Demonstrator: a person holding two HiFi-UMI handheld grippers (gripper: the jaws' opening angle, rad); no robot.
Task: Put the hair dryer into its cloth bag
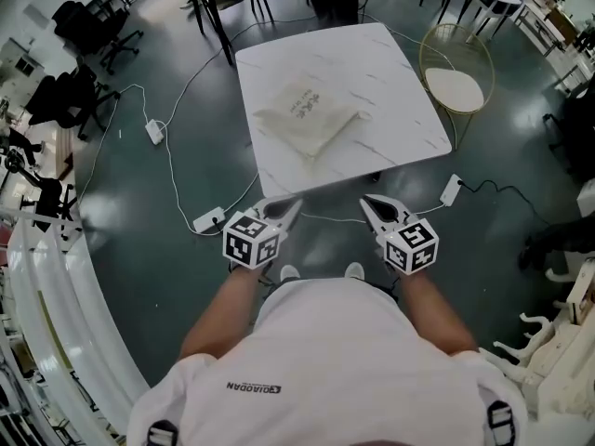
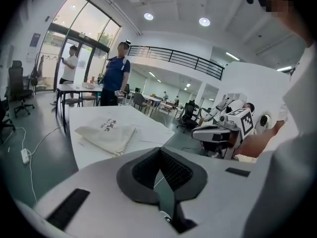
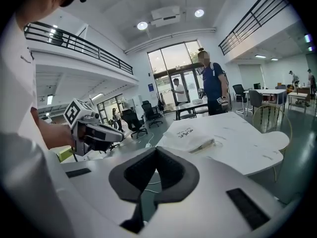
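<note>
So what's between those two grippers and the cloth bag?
In the head view, only bare tabletop and a strip of floor crossed by a white cable lie between the cloth bag and the left gripper and right gripper.

cloth bag (image 1: pixel 307 119) print illegible, shirt (image 1: pixel 325 342) lettering unclear

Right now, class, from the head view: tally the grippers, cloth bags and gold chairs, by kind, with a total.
grippers: 2 (left gripper, right gripper)
bag: 1
gold chair: 1
total: 4
</note>
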